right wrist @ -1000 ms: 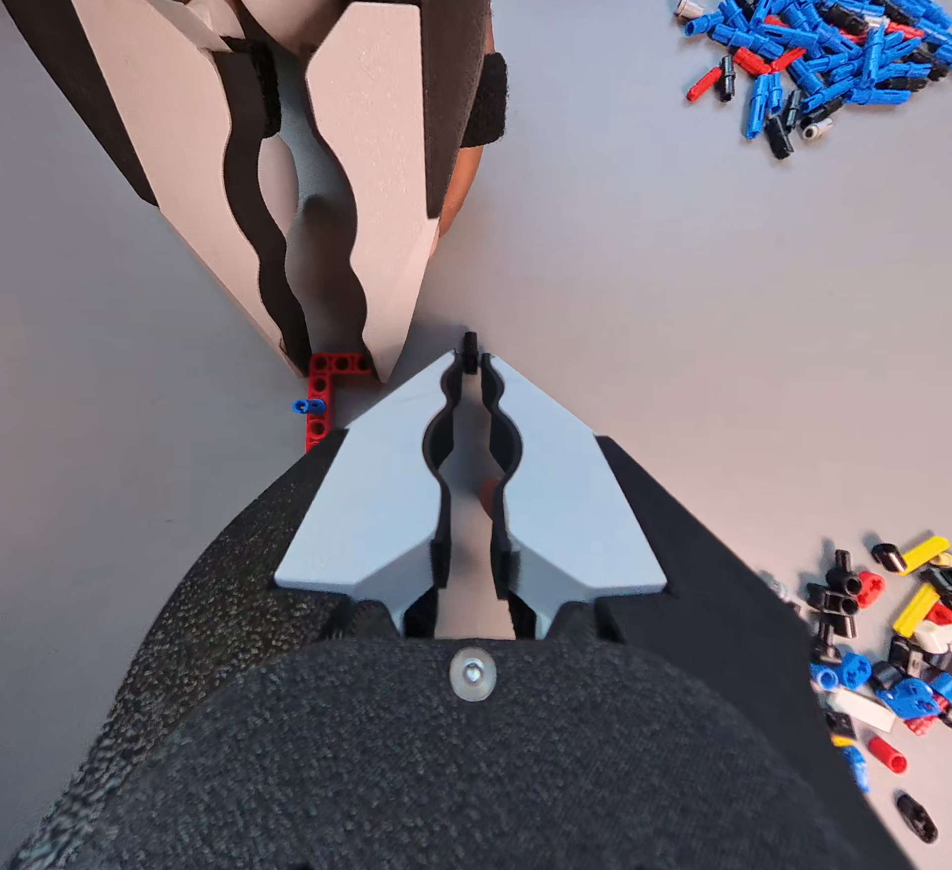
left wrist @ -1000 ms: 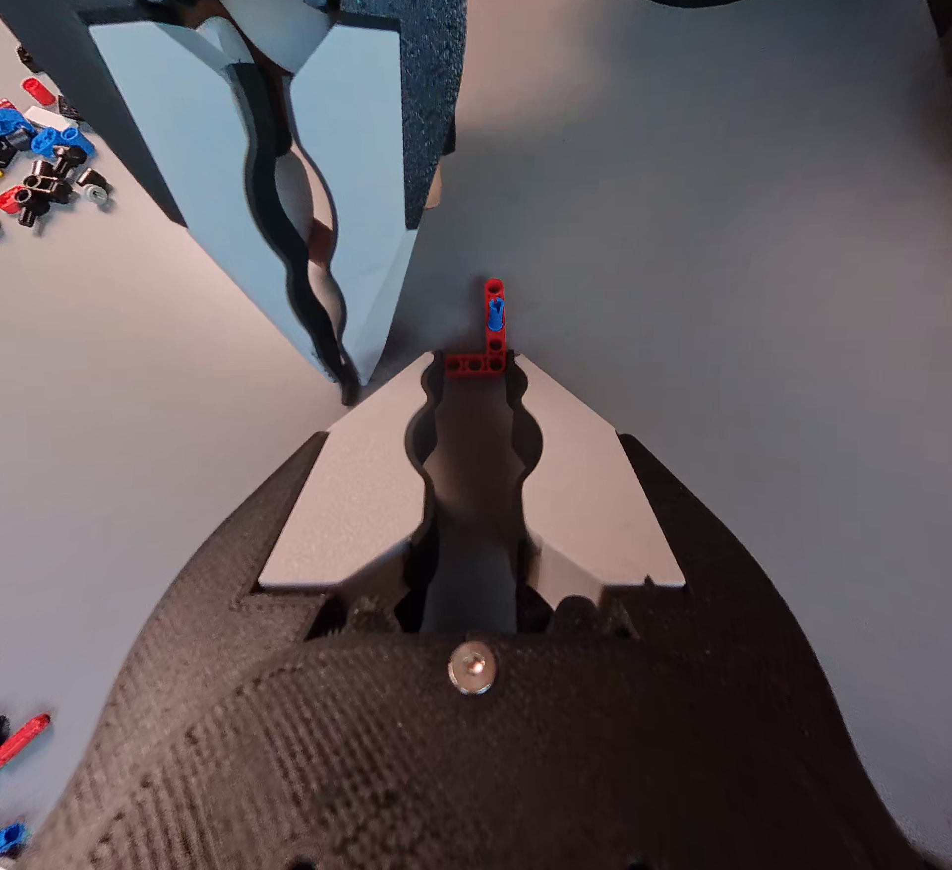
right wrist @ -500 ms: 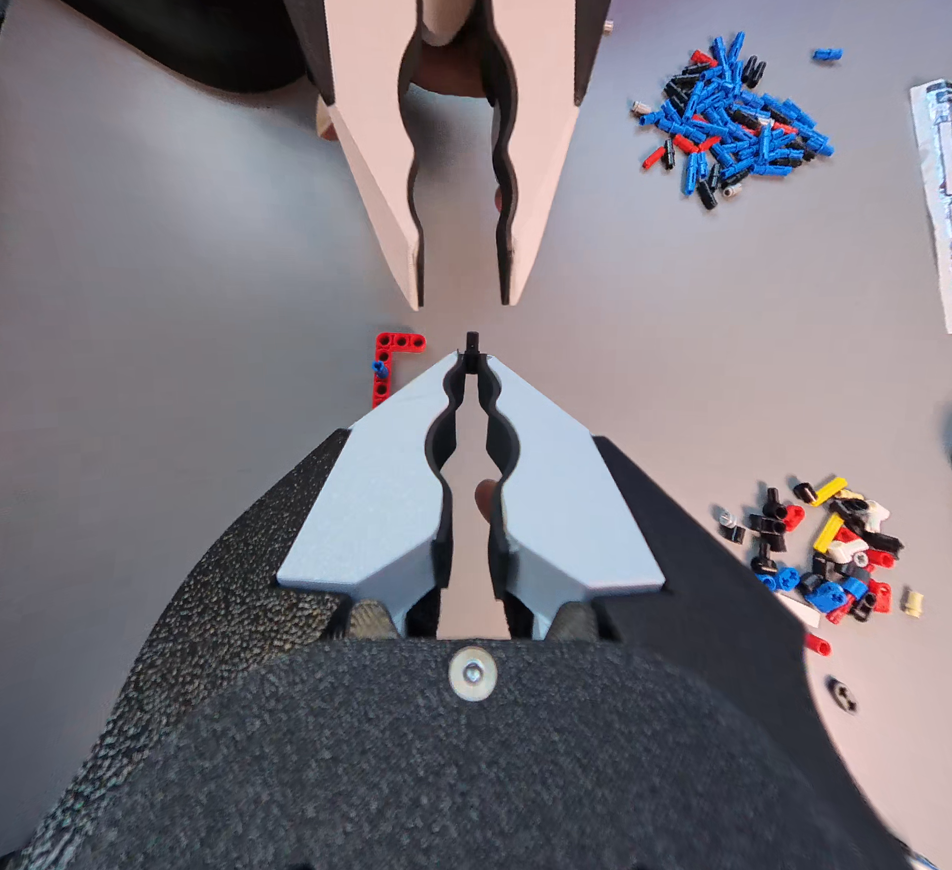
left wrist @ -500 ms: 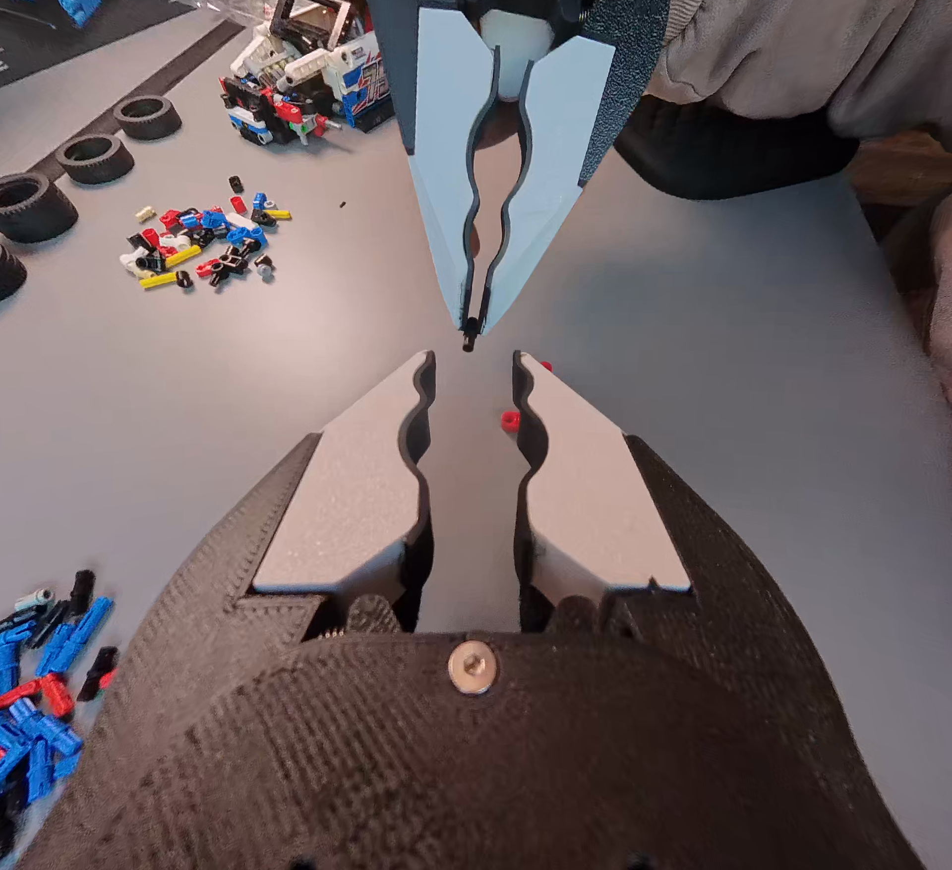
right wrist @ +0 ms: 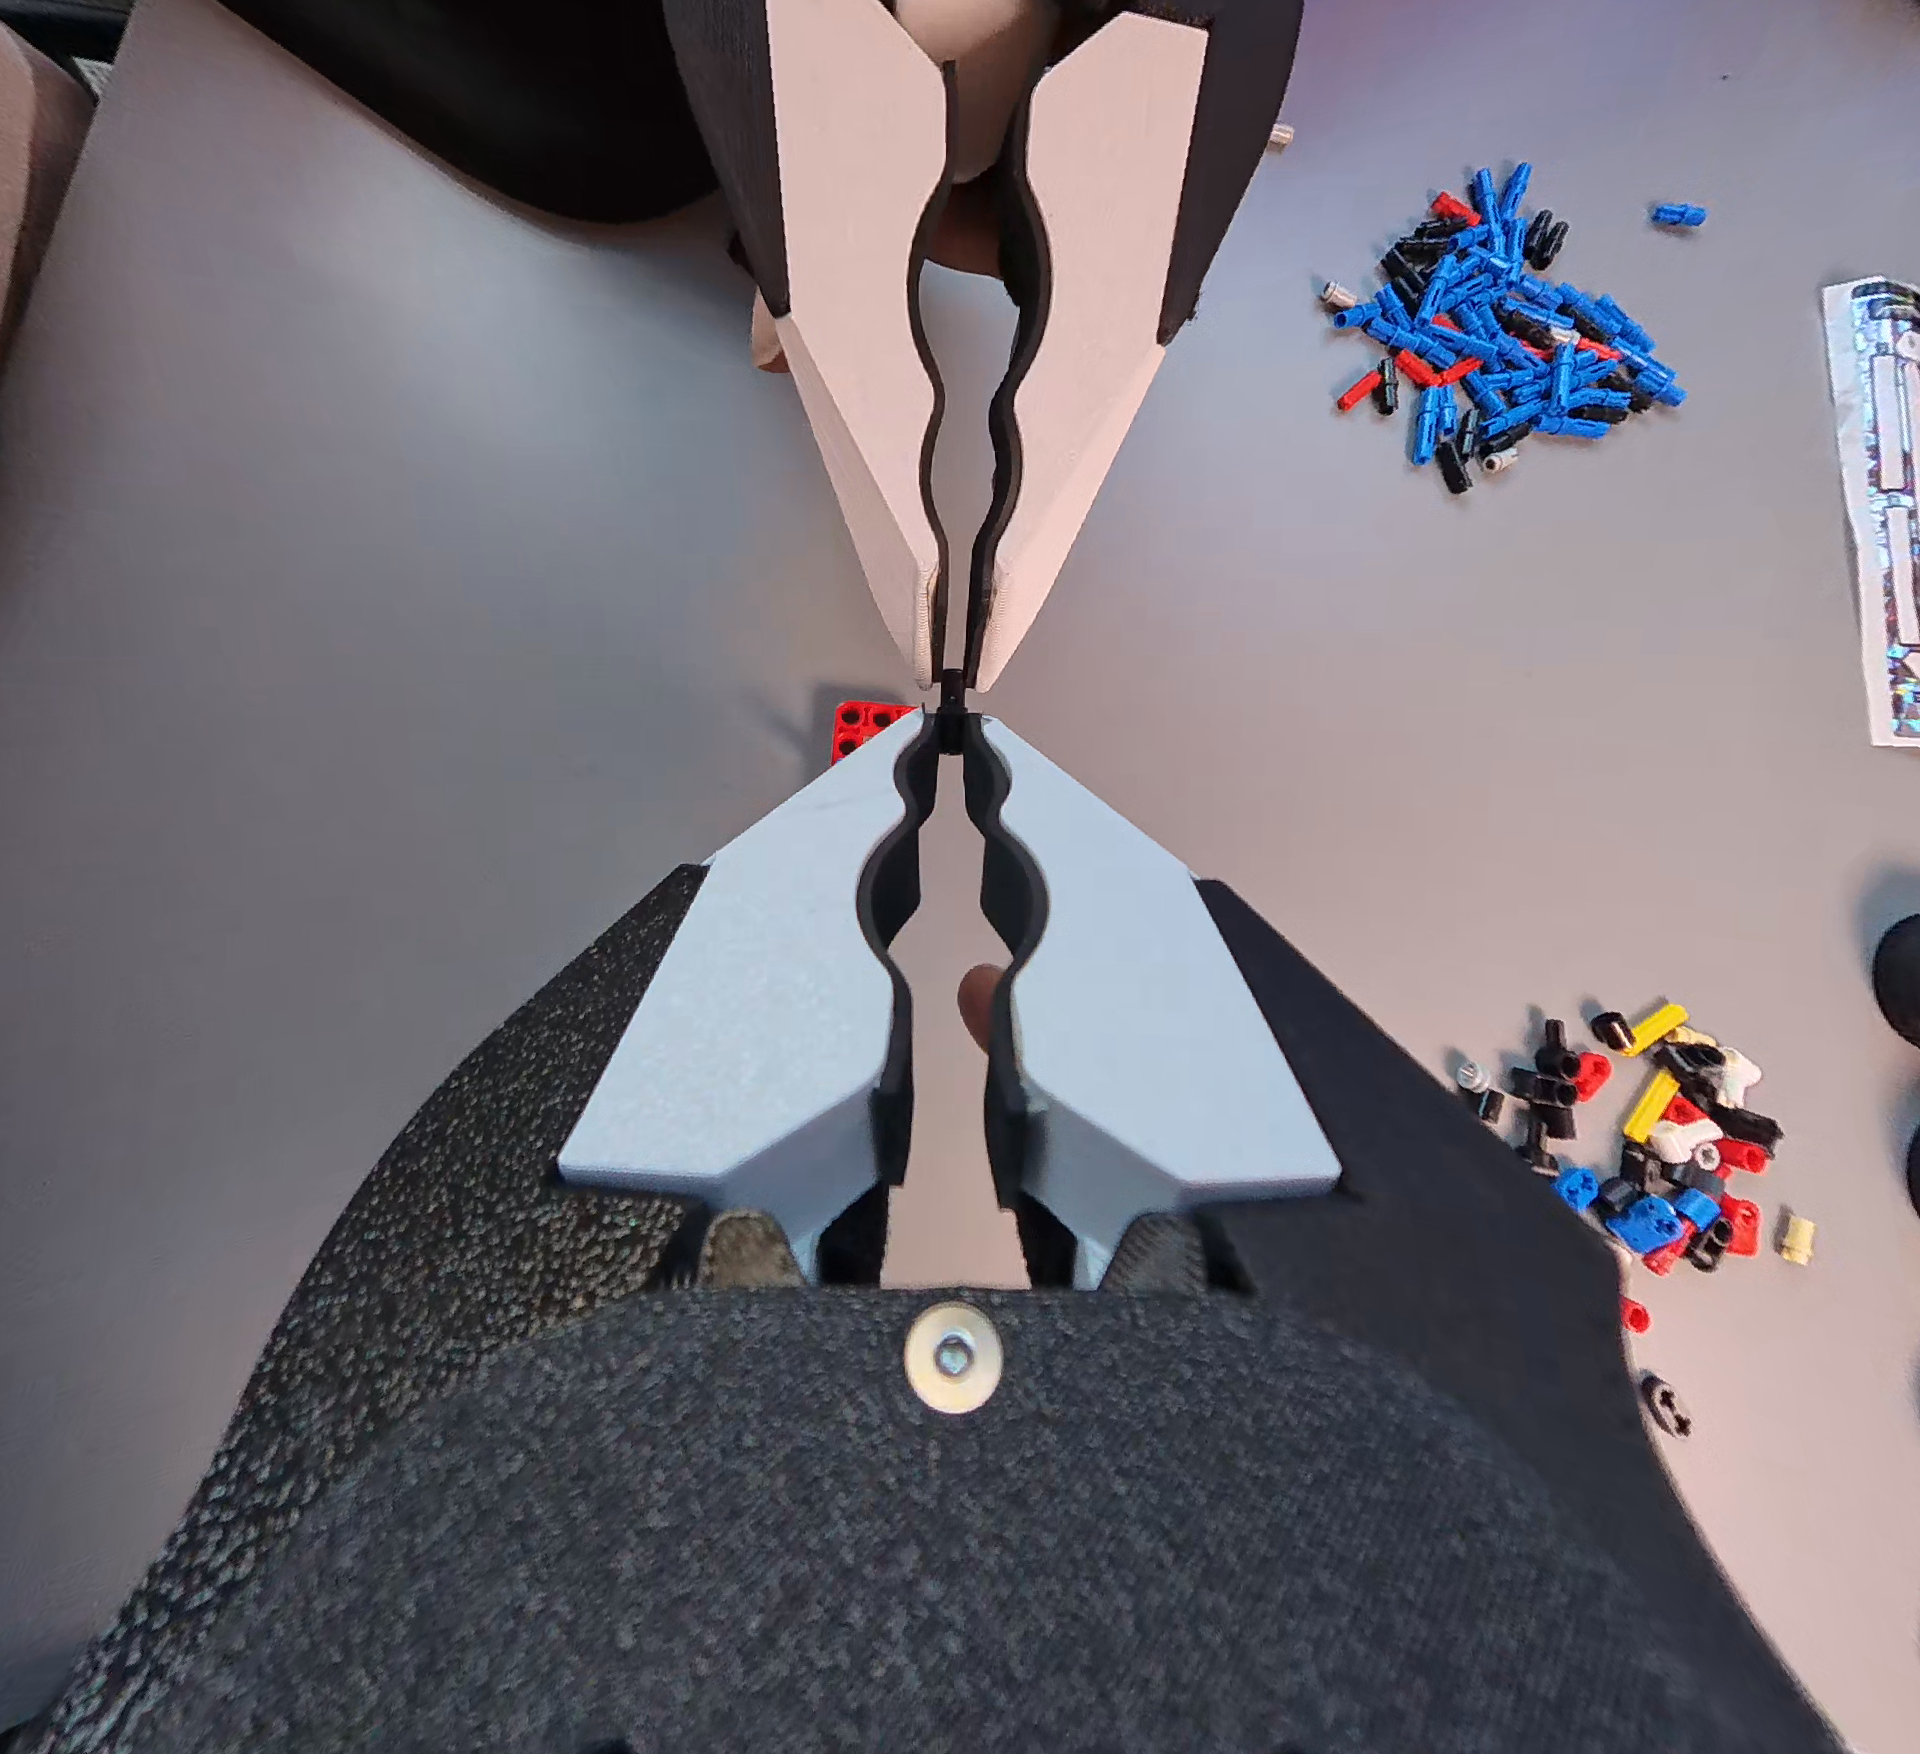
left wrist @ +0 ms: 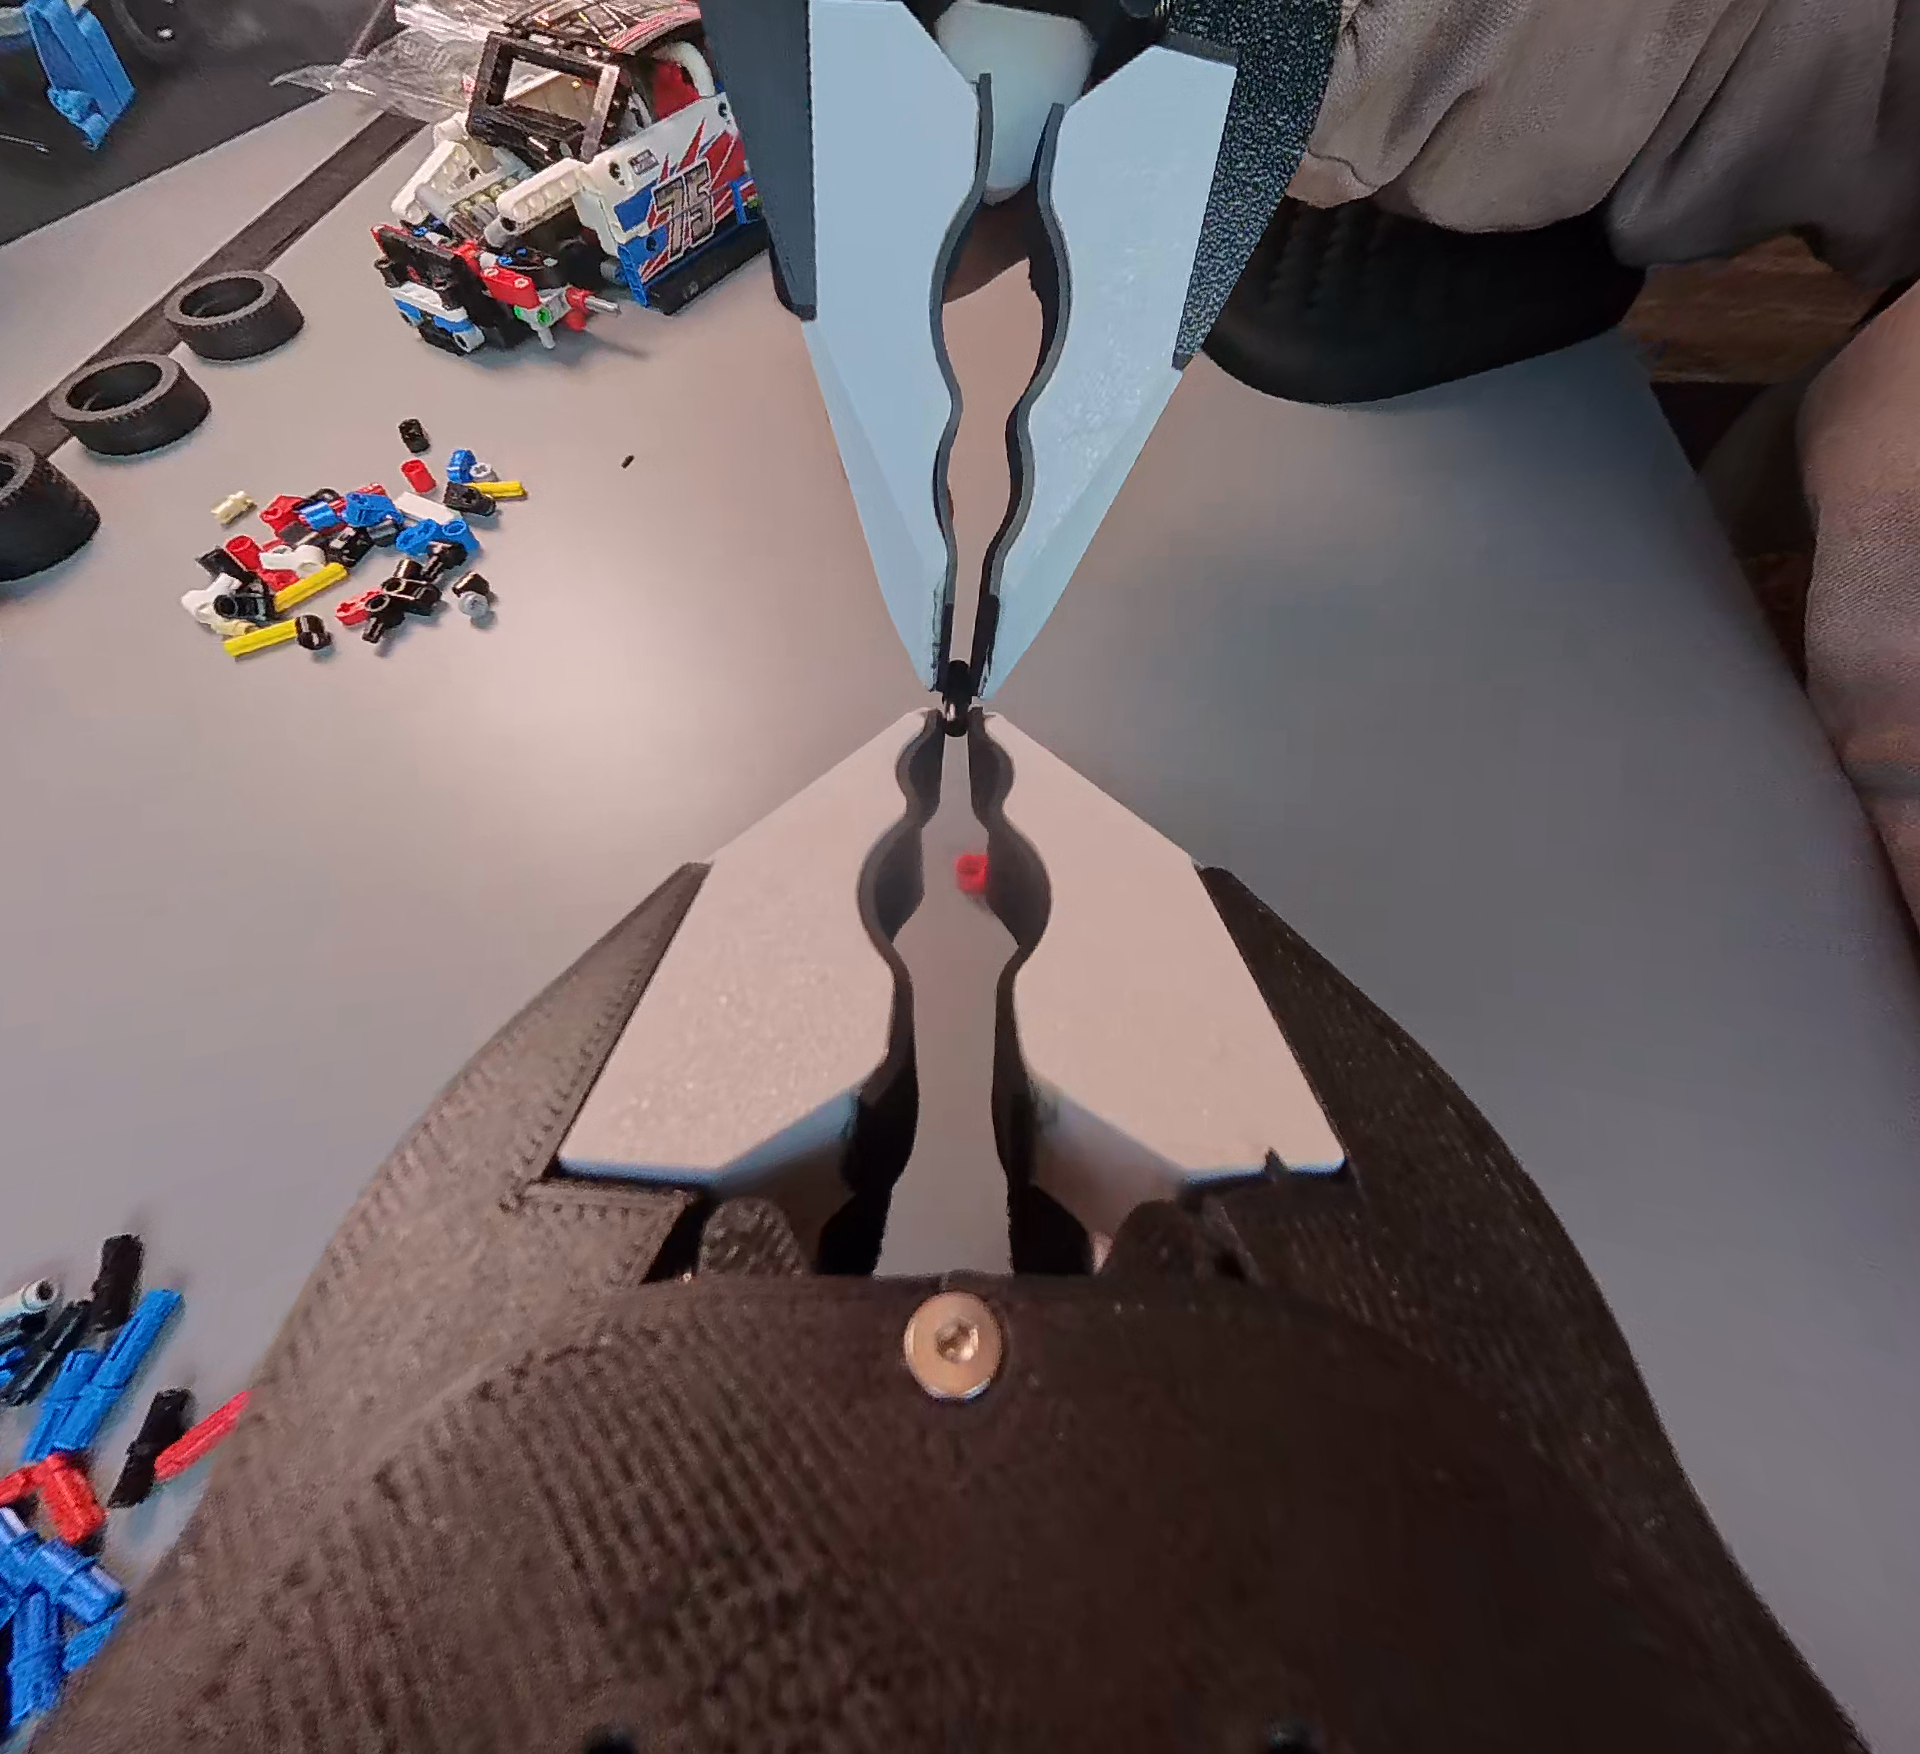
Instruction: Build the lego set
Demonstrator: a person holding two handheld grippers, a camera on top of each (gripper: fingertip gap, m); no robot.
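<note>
A small black pin [right wrist: 951, 719] is pinched in my right gripper [right wrist: 951, 736], which is shut on it above the grey table [right wrist: 416, 509]. My left gripper [left wrist: 954, 725] meets it tip to tip and is shut on the pin's [left wrist: 956, 698] other end. In the left wrist view the right gripper [left wrist: 961, 674] points down from the top. In the right wrist view the left gripper [right wrist: 951, 681] does the same. A red L-shaped beam [right wrist: 868, 730] lies on the table, mostly hidden behind my right finger. A bit of it [left wrist: 969, 871] shows through the left jaw gap.
A partly built car [left wrist: 582, 177] and loose tyres [left wrist: 234, 317] stand at the far left. There is a mixed pile of small pieces [left wrist: 343, 551], a pile of blue pins [right wrist: 1507, 343] and a sticker sheet [right wrist: 1886, 509]. A person's sleeve [left wrist: 1558, 21] lies behind. The tips of both grippers are at nearly the same place. The partly built car [left wrist: 582, 177] is about 30 cm from both grippers' fingertips.
My left gripper let go of the red beam, rose off the table, then closed from open onto the pin's free end. The two grippers have come together tip to tip.
</note>
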